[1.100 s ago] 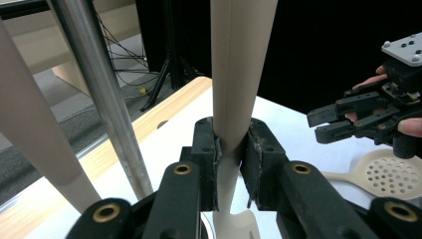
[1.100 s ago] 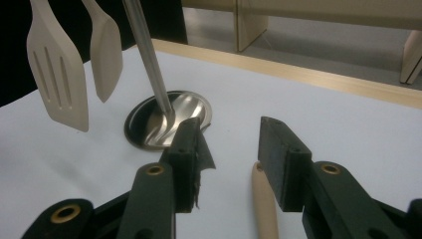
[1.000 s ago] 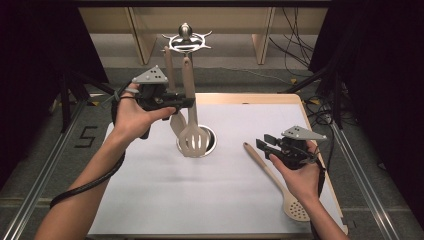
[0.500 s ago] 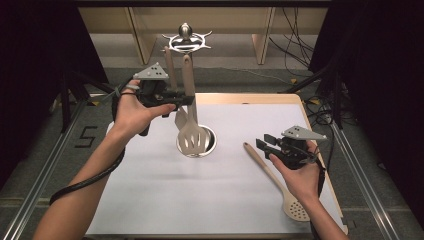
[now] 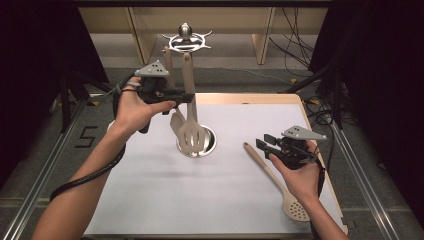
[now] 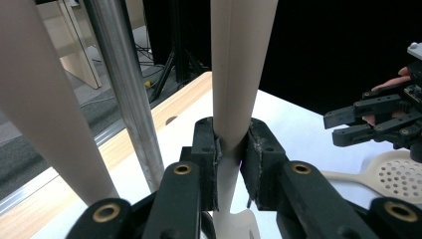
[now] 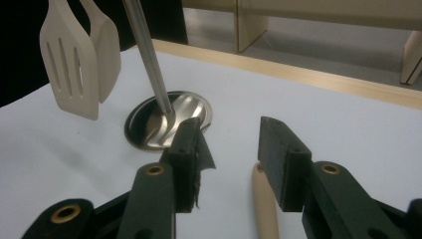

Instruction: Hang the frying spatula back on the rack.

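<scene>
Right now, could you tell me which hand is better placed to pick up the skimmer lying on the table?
Right: its open tongs hover just over the skimmer's handle, while the left tongs are shut on the slotted spatula.

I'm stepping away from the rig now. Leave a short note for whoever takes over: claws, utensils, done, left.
Left claw: shut on the slotted spatula handle, up at the rack.
Right claw: open, empty, over the skimmer spoon handle's tip.
Things: a plain spatula hangs on the rack, over its steel base; the skimmer spoon lies on the white mat.
Done: plain spatula hung.
Left: probably settle the slotted spatula, then hang the skimmer.
</scene>
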`<control>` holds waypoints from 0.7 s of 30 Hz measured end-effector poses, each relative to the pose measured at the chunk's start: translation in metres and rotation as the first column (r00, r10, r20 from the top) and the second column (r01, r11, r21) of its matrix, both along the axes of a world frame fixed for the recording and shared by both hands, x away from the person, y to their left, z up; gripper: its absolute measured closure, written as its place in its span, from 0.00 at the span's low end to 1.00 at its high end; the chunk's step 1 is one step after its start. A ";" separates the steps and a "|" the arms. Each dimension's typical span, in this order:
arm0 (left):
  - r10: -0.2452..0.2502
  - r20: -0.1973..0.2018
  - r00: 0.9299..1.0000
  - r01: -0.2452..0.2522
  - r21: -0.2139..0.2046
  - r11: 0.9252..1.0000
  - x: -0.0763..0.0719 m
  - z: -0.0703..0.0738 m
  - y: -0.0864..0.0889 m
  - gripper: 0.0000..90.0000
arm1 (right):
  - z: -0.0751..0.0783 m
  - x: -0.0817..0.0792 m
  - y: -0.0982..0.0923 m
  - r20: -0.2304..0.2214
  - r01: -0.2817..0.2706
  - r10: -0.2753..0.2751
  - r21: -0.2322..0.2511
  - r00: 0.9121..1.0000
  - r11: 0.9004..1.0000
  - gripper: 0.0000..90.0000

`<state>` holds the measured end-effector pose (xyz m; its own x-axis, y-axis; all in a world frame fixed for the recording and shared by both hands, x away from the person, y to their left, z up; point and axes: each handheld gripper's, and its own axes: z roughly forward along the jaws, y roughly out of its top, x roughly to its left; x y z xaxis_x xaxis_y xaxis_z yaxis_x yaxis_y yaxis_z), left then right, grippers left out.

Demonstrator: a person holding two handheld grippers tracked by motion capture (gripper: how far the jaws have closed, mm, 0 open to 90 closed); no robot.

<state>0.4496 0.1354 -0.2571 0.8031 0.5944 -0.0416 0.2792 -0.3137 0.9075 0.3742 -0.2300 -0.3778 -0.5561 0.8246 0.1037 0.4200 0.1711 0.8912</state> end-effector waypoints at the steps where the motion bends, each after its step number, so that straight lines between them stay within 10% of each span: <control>1: 0.005 -0.003 1.000 -0.005 0.003 1.000 0.000 0.000 0.000 0.85 | 0.000 0.000 0.000 -0.008 -0.003 0.003 0.007 1.000 1.000 0.69; 21: 0.012 -0.023 1.000 -0.012 -0.018 1.000 0.011 -0.006 -0.001 0.84 | 0.001 -0.001 0.000 -0.018 0.018 -0.018 0.022 1.000 1.000 0.69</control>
